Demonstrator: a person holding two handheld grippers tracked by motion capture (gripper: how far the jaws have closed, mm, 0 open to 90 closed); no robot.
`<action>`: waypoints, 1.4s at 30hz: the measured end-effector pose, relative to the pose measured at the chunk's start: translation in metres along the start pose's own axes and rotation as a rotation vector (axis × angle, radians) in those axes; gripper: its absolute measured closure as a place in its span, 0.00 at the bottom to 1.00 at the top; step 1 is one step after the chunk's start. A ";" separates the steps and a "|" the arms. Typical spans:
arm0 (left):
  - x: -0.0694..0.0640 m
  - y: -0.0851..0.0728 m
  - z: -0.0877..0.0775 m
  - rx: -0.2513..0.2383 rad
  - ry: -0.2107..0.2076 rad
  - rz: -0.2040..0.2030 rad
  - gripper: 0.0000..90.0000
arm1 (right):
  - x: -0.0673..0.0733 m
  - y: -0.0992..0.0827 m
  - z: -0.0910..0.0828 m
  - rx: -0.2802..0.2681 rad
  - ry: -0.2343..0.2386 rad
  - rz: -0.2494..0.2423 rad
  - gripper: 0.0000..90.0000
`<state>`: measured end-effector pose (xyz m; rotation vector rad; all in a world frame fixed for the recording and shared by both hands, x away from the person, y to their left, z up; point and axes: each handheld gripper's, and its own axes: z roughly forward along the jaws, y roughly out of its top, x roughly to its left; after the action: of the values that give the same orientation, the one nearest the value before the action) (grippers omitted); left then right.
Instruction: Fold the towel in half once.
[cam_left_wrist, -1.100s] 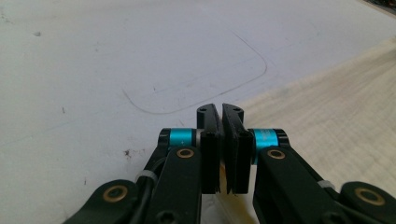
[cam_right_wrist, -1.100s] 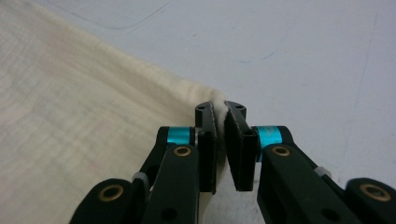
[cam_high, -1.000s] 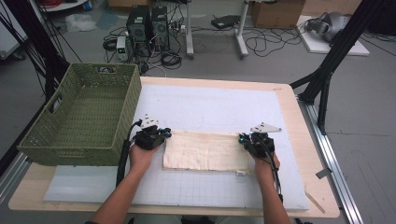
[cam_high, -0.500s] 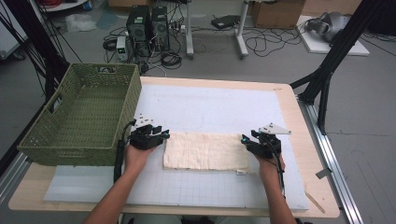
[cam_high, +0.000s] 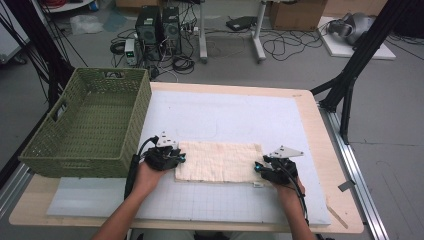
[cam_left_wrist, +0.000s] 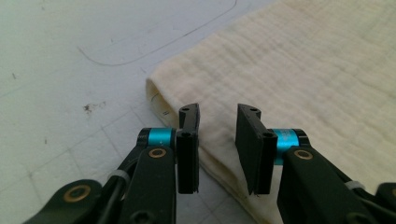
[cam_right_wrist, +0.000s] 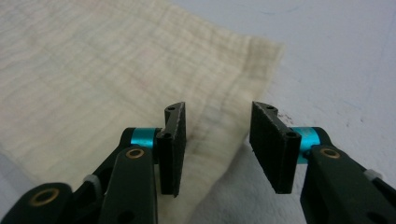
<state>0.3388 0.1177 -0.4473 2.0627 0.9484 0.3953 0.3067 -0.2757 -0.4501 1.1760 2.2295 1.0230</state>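
High view: a cream, crinkled-weave cloth (cam_high: 218, 161), folded into a flat rectangle, lies on a white gridded mat (cam_high: 225, 117) that covers a pale wooden table (cam_high: 331, 150), toward its near edge. The left gripper (cam_high: 176, 156) sits at the cloth's left end and the right gripper (cam_high: 260, 167) at its right end, each held in a hand. A small white tag (cam_high: 257, 184) shows at the cloth's near right corner; any writing on it is too small to read. A green woven basket (cam_high: 90, 125) with cut-out handles stands at the left of the table.

Left gripper view: the flat black jaws stand moderately apart, having just been closing, above the cloth's rounded folded edge (cam_left_wrist: 196, 100); the pads do not press it. The mat bears faint grid lines, a curved pen mark and dark specks.

Right gripper view: the jaws stand open over the cloth's stitched corner (cam_right_wrist: 243, 93), gripping nothing. Teal collars sit behind the pads.
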 end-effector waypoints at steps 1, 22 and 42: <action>0.000 -0.001 0.000 -0.004 -0.003 0.004 0.79 | -0.001 -0.001 -0.002 0.005 -0.006 0.000 0.62; 0.006 0.002 -0.040 -0.370 -0.123 -0.131 0.19 | -0.009 -0.010 -0.060 -0.153 0.017 0.011 0.14; 0.005 0.000 -0.049 -0.391 -0.128 -0.121 0.21 | -0.011 -0.010 -0.067 -0.179 -0.010 0.020 0.12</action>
<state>0.3147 0.1480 -0.4173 1.6477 0.8393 0.3491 0.2638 -0.3164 -0.4147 1.1237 2.0732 1.1949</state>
